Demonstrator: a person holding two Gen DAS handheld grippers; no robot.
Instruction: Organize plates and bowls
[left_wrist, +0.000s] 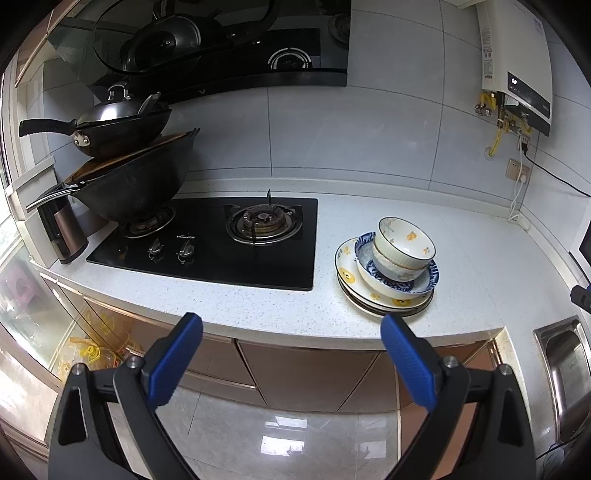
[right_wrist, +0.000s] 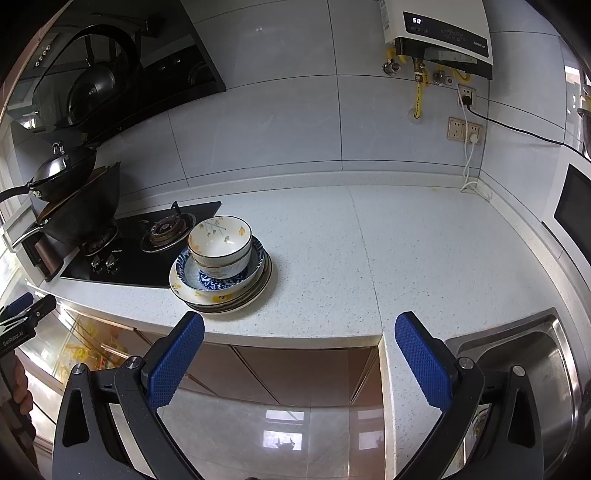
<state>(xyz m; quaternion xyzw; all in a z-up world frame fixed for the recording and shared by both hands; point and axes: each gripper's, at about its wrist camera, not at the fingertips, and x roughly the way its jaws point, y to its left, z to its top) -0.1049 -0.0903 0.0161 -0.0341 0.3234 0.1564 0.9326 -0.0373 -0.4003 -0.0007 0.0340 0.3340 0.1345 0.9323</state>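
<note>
Far left on the bench, stacked woks (left_wrist: 125, 177) sit over the black hob (left_wrist: 207, 243). Just right of the hob, near the bench's (left_wrist: 258, 306) front edge, stands the pile — plates (left_wrist: 354, 291) at the bottom, a blue-patterned bowl (left_wrist: 424, 282) on them, flowered bowls (left_wrist: 404, 243) nested on top. The left claw (left_wrist: 291, 358) hangs wide open off the front edge, holding nothing. The right claw (right_wrist: 299, 362) does the same — spread wide, empty. At the right end, the steel sink (right_wrist: 535, 369).

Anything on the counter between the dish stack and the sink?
Nothing: in the right wrist view, the counter between the dish stack and the sink is bare.
</note>
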